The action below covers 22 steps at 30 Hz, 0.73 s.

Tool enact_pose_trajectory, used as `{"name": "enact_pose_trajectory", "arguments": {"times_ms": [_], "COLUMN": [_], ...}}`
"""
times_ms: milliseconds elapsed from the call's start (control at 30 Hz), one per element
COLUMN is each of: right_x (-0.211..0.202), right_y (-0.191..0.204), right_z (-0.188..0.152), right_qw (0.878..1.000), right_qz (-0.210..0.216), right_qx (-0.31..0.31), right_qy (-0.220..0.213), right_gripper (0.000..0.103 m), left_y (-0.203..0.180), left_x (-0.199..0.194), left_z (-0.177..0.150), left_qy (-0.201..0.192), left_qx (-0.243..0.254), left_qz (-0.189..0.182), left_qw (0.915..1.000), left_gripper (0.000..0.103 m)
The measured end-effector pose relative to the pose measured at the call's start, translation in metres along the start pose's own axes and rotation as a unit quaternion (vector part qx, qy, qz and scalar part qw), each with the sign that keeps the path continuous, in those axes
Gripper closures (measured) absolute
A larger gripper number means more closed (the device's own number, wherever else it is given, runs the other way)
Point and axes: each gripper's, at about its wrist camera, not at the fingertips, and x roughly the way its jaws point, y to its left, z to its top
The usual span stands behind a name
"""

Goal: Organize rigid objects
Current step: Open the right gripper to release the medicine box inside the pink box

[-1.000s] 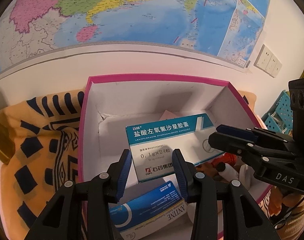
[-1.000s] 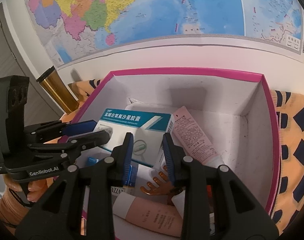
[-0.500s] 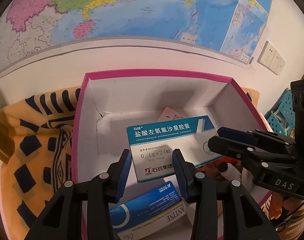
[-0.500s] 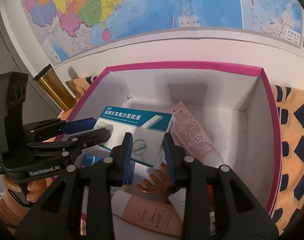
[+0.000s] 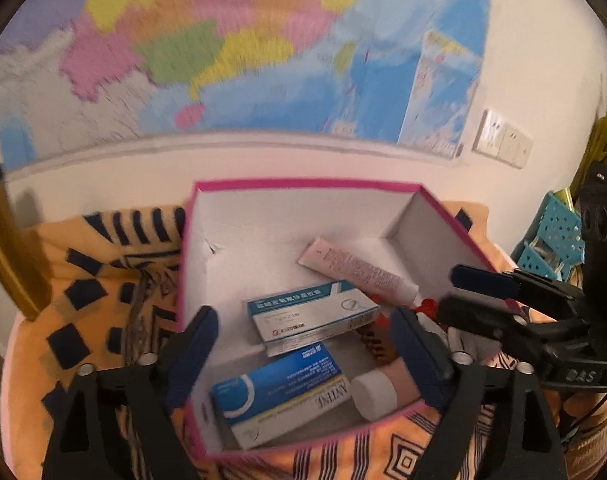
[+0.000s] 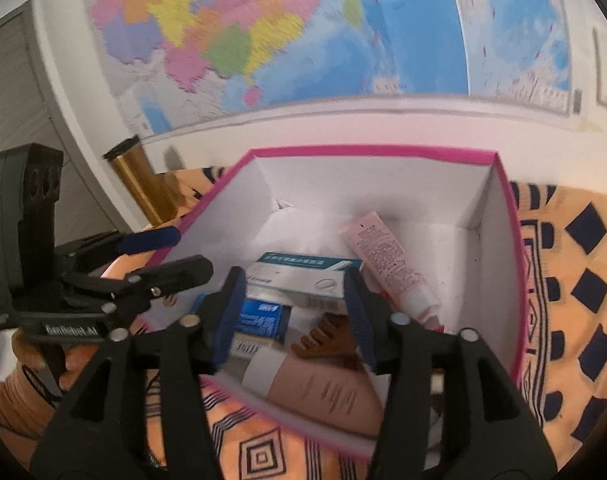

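A pink-rimmed white box point(image 5: 303, 185) point(image 6: 503, 184) holds a teal-and-white medicine carton point(image 5: 313, 317) point(image 6: 309, 276), a blue-and-white carton point(image 5: 281, 390) point(image 6: 261, 320), a pink tube point(image 5: 355, 270) point(image 6: 387, 256), a beige tube point(image 5: 385, 388) point(image 6: 327, 390) and a brown comb point(image 6: 319, 338). My left gripper point(image 5: 307, 340) is open and empty above the box's near side. My right gripper point(image 6: 295, 312) is open and empty, held over the cartons.
The box stands on an orange cloth with dark blue patterns point(image 5: 83, 300) point(image 6: 575, 288). A map point(image 5: 223, 40) covers the wall behind. A gold cylinder point(image 6: 139, 180) stands at the left, a turquoise basket point(image 5: 551, 240) at the right.
Both grippers have opened wide and pulled back and up from the box. The teal-and-white carton, held earlier between the left fingers, now lies inside the box.
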Motion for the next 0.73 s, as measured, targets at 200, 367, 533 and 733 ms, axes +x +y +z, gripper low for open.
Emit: {"name": "enact_pose_trajectory", "arguments": {"times_ms": [200,367,533,733], "right_x": [-0.044,-0.056,-0.056,-0.061], "right_y": [0.026,0.036,0.040,0.051], "right_z": [-0.034,-0.065,-0.090,-0.105], "right_qw": [0.997,0.995,0.995,0.994], "right_qz": [-0.023,-0.063,-0.083,-0.087], "right_qx": [-0.050,-0.053,-0.041,-0.048], "right_qy": [-0.056,-0.064,-0.047,-0.045], "right_gripper": [0.007,0.001,0.001,0.001], "left_y": [-0.014,-0.019,-0.021,-0.024], "left_x": [-0.042,-0.048,-0.051,-0.057], "left_z": [-0.029,-0.055,-0.076,-0.098], "left_qy": [-0.049,-0.038,-0.025,-0.024], "left_qx": [0.025,0.008,-0.007,-0.006], "left_qz": [0.026,0.044,0.052,0.060], "left_qw": [0.9981,0.9983,0.9983,0.9979], "left_gripper": [0.000,0.000,0.000,0.000]}}
